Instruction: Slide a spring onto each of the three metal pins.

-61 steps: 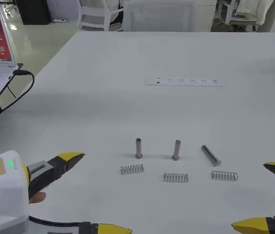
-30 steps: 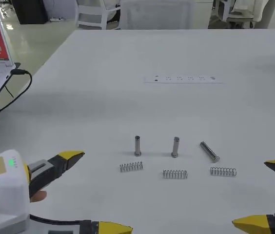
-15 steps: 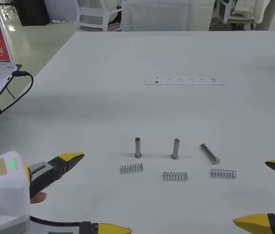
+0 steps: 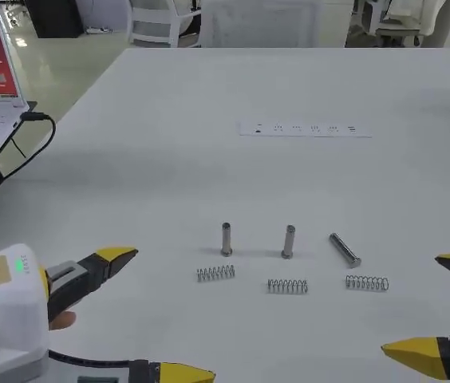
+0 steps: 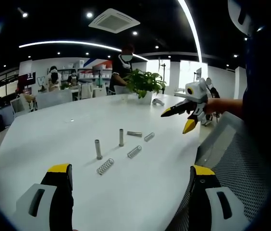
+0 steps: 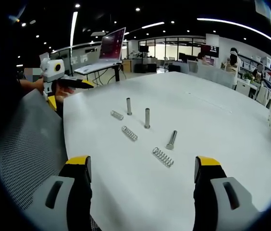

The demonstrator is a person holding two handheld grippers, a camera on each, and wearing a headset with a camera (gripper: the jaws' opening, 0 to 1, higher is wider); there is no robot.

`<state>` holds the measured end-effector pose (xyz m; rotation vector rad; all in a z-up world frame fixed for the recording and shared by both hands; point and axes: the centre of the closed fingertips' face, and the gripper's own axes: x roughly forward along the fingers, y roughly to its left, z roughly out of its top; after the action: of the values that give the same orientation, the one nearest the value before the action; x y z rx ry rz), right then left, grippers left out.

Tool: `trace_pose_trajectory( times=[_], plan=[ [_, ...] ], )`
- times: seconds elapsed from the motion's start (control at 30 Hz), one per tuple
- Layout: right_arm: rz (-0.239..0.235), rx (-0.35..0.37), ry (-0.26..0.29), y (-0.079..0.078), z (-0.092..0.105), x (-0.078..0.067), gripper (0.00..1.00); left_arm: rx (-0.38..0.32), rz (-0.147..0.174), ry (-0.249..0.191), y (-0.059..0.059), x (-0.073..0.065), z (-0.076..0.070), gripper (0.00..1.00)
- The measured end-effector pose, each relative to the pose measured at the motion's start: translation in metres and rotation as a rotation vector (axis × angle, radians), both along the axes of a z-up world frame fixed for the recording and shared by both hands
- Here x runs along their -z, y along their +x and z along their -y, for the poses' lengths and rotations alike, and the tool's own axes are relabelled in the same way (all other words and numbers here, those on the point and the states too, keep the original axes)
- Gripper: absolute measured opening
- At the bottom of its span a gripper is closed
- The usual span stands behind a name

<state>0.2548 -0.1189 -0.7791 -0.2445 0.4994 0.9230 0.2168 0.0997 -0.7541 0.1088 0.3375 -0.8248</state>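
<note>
White workbench (image 4: 209, 159) at centre frame bears three pins (image 4: 289, 241), the rightmost lying flat, each with a spring (image 4: 288, 286) loose below; left gripper (image 4: 165, 313) and right gripper (image 4: 412, 303), lower corners, gape empty: nothing threaded, so pinching a spring seems next.

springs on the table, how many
3, all loose on the table: left spring by the left upright pin, middle spring by the middle upright pin, right spring by the tipped pin. None looks hidden.

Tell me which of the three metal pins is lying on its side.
The pin on the right in the head view, behind the right-hand spring, lies flat on the table. The middle pin and the left pin stand upright.
</note>
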Motion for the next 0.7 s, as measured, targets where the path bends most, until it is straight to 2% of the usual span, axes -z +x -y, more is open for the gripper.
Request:
trace_pose_trajectory(
  times=[0.43,0.6,0.7],
  plan=[
    [0.030,-0.006,-0.016,0.024,-0.009,-0.008,0.86,-0.002,0.010,-0.005,0.002,-0.002,-0.001,0.99],
    [0.039,-0.016,-0.023,0.033,-0.012,-0.011,0.86,-0.016,0.019,-0.024,0.009,-0.006,-0.006,0.99],
    [0.045,-0.017,-0.026,0.039,-0.013,-0.014,0.86,-0.019,0.027,-0.015,0.013,-0.007,-0.009,0.99]
  ],
)
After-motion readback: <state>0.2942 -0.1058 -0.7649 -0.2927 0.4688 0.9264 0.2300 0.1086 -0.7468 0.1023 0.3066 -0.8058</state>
